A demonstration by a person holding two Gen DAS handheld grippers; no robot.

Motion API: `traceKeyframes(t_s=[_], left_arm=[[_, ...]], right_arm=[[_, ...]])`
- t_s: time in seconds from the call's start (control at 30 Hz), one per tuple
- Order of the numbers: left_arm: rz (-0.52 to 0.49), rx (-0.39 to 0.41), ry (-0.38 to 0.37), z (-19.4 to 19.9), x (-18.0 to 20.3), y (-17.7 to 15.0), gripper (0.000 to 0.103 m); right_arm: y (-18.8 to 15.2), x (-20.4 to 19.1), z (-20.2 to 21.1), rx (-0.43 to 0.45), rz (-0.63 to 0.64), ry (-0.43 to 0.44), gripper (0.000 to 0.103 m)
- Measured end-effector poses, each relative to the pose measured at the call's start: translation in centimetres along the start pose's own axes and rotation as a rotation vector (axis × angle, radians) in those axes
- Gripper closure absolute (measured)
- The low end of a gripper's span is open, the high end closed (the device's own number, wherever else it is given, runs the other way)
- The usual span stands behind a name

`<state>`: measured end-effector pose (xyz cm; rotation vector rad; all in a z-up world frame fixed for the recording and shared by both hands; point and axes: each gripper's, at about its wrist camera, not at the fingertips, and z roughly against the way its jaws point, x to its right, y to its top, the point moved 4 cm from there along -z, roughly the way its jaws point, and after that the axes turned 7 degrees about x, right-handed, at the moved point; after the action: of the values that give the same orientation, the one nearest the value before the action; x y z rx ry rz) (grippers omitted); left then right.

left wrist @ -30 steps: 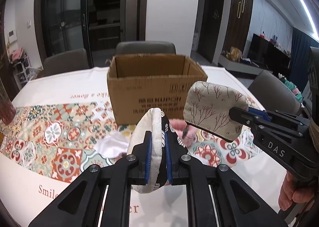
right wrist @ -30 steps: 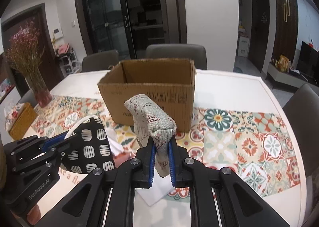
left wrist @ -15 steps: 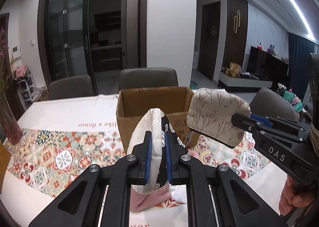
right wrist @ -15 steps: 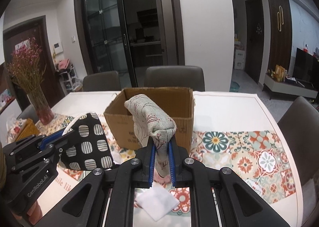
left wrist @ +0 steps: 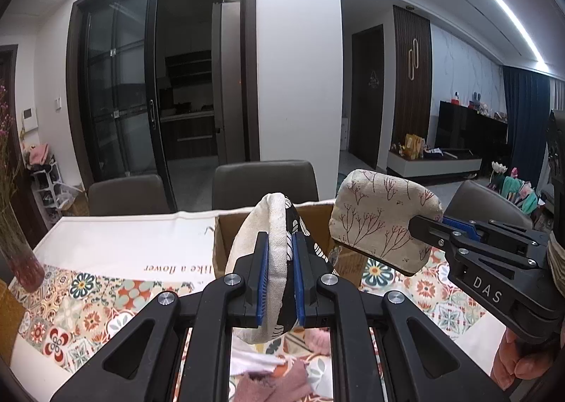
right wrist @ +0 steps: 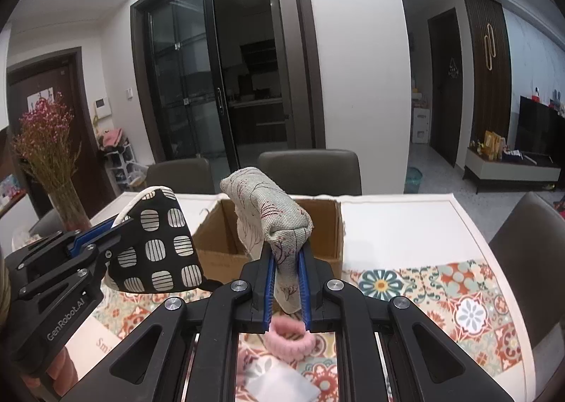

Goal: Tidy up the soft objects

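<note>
The left gripper (left wrist: 281,282) is held above the table, pointing forward and slightly down, its blue-padded jaws clamped close together on fabric. The right gripper (right wrist: 286,283) sits just beside it at about the same height, angled the same way, jaws likewise pinched on cloth. A hand (left wrist: 519,365) wraps the right gripper's handle, its fingers curled underneath at the near right.
</note>
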<state>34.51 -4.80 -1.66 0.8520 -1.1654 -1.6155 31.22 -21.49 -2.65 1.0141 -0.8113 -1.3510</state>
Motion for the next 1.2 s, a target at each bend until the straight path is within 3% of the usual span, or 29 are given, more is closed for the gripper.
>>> traceKeyframes(t_s=[0.77, 1.2], left_arm=[[-0.018, 0.044, 0.011, -6.0, -1.6, 3.0, 0.089], [-0.031, 0.027, -0.001, -10.0, -1.6, 2.7, 0.089]], right_arm=[[4.7, 0.8, -5.0, 0.07, 0.013, -0.013, 0.09], [3.9, 1.2, -9.5, 0.013, 0.004, -0.015, 0.09]])
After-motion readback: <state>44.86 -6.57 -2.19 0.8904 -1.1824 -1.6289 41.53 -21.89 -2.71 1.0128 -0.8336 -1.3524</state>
